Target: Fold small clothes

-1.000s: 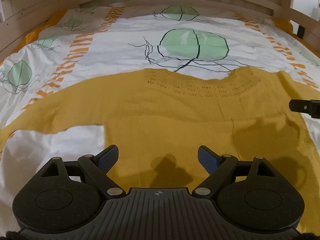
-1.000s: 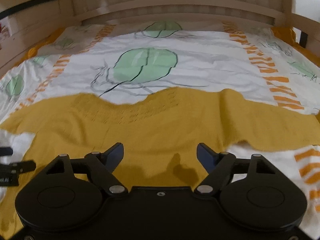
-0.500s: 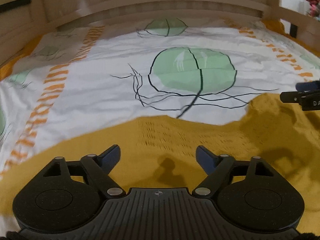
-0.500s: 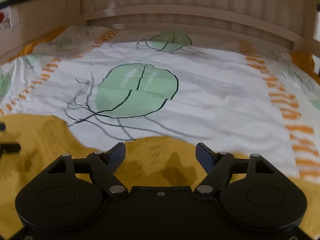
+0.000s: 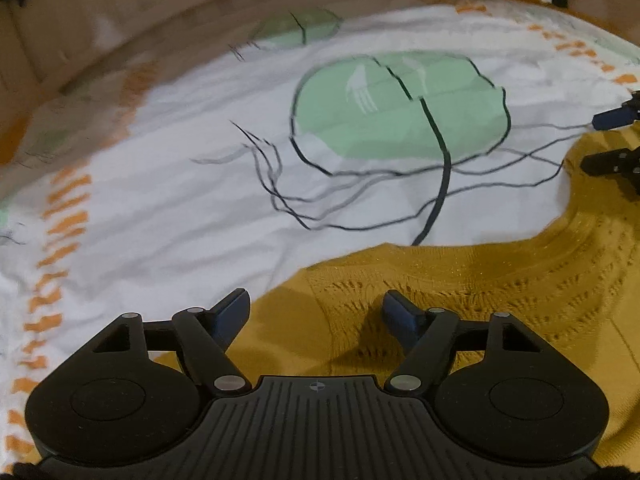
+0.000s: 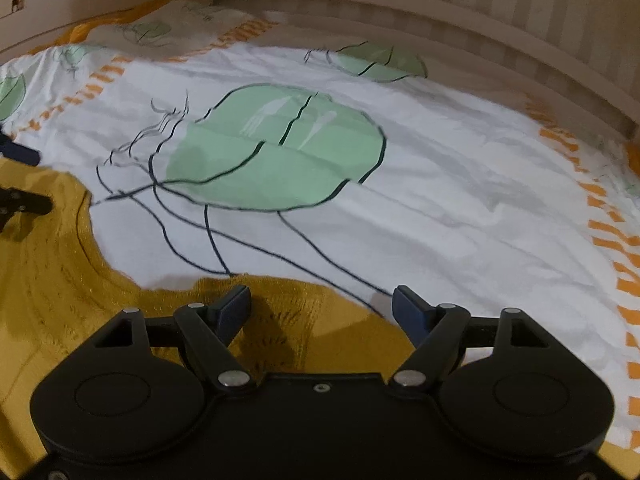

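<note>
Clearly nothing has been folded yet, judging from the left wrist view: the mustard knit sweater (image 5: 500,292) lies flat and spread out on the bed, over the white duvet cover (image 5: 192,208) printed with green leaves and orange dashes, its curved neckline with the eyelet yoke pattern running from the middle of the frame up to the right. The left tongs (image 5: 316,308) stand wide apart just over the near left shoulder of the sweater, at the edge where knit meets duvet, with nothing between the blue pads; whether they touch the cloth I cannot tell. At the far right edge the right tongs (image 5: 612,140) show only as dark tips over the other shoulder. From the right wrist view the same holds: the right tongs (image 6: 322,306) are spread open above the sweater's (image 6: 48,300) right shoulder edge, the left pad over the knit and the right pad over bare duvet cover (image 6: 460,200), holding nothing. The left tongs (image 6: 20,180) peep in at the left border beyond the neckline. A wooden bed frame (image 6: 440,36) closes the far side. By my reading both tools are placed to take the two shoulders for a first fold, so the whole task is left to do: grasp, fold, and tidy
</note>
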Motion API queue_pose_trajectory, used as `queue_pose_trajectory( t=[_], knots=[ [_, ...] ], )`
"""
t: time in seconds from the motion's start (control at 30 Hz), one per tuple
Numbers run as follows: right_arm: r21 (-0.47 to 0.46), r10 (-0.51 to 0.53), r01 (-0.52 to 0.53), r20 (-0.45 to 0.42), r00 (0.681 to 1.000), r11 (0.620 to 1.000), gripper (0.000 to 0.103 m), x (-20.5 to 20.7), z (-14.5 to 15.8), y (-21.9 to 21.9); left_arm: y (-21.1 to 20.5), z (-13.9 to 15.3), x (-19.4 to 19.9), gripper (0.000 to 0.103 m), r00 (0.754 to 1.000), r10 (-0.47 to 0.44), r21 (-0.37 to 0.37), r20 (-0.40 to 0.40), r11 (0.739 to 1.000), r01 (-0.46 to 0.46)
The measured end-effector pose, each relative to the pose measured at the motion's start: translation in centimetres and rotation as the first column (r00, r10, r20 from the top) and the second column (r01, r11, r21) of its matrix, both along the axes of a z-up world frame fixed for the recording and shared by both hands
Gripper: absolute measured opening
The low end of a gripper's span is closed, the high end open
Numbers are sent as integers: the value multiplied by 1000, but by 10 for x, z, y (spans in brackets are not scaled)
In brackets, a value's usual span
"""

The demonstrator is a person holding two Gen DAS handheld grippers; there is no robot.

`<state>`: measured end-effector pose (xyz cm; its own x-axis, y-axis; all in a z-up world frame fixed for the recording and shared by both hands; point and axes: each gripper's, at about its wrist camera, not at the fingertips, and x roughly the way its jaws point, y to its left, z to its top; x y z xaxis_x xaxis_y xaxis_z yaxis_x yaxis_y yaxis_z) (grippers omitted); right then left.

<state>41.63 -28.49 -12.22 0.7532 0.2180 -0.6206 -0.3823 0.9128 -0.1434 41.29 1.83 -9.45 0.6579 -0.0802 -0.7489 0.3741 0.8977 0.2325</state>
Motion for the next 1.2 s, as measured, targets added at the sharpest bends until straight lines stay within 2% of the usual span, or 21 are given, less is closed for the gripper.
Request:
queue_pose_trajectory(
  t=[0.1, 0.17, 0.23, 0.27, 0.3, 0.33, 0.4, 0.43, 0.5, 0.6, 0.67, 0.73, 0.83, 0.87, 0.9, 0.93, 0.97, 1.03, 1.1, 1.2],
  knots=[
    [19, 23, -23, -16, 1000, 1000, 78, 3, -3, -5, -1, -5, 8, 73, 999, -12, -26, -33, 1000, 11],
    [40, 39, -38, -26, 999, 998, 73, 5, -3, -6, 0, -6, 10, 70, 999, -14, -42, -44, 999, 12],
    [70, 75, -73, -31, 997, 995, 52, 4, -3, -8, 2, -7, 9, 49, 998, -35, -92, -50, 995, 30],
    [76, 95, -93, -30, 995, 993, 45, 1, -3, -7, 3, -7, 7, 42, 998, -39, -121, -53, 992, 32],
    [69, 105, -104, -25, 994, 992, 39, -1, -3, -4, 2, -7, 5, 35, 999, -27, -119, -42, 993, 21],
    [62, 123, -121, -21, 992, 991, 24, -4, -3, -1, 1, -8, 1, 30, 999, -20, -107, -31, 994, 17],
    [53, 163, -161, -25, 986, 985, 21, -10, -4, 4, -1, -6, -5, 12, 1000, -13, -81, 2, 997, 13],
    [46, 168, -167, -18, 986, 985, 20, -12, -4, 7, 0, -4, -8, 10, 1000, 5, -85, 17, 996, -3],
    [65, 165, -164, -8, 986, 984, 18, -15, -1, 6, 6, 4, -12, 8, 997, 66, -132, 50, 990, -59],
    [96, 79, -83, 45, 996, 992, 17, -12, 6, -4, 8, 9, -8, 8, 984, 141, -148, 113, 981, -123],
    [95, 23, -28, 53, 998, 995, 17, -4, 5, -6, 7, 3, 1, 8, 983, 164, -150, 81, 977, -150],
    [97, -9, 7, 25, 1000, 995, 17, 5, 0, -5, 8, -4, 4, 9, 978, 198, -164, 65, 969, -185],
    [83, -25, 24, 13, 1000, 996, 28, 10, -8, 1, 5, -9, 6, 15, 978, 203, -138, 50, 971, -195],
    [87, -36, 34, 19, 999, 996, 46, 9, -7, 2, 3, -6, 5, 22, 977, 205, -117, 60, 973, -197],
    [97, -47, 45, 18, 999, 994, 58, 9, -5, 1, 3, -2, 4, 29, 975, 213, -109, 63, 973, -205],
    [113, -60, 58, 12, 998, 992, 82, 8, -2, -2, 4, 3, 2, 31, 972, 225, -117, 60, 969, -217],
    [138, -68, 66, 6, 998, 988, 89, 6, 1, -6, 6, 10, -1, 32, 969, 243, -138, 49, 962, -235],
    [186, -94, 88, 19, 995, 978, 88, -2, 10, -15, 8, 24, -15, 36, 962, 271, -201, 43, 945, -257],
    [229, -146, 136, 25, 989, 964, 89, -11, 21, -28, 5, 34, -31, 52, 958, 284, -242, 44, 933, -265],
    [351, -203, 192, -5, 979, 916, 94, -27, 36, -53, -10, 45, -55, 61, 964, 265, -282, 35, 928, -245]
  ],
)
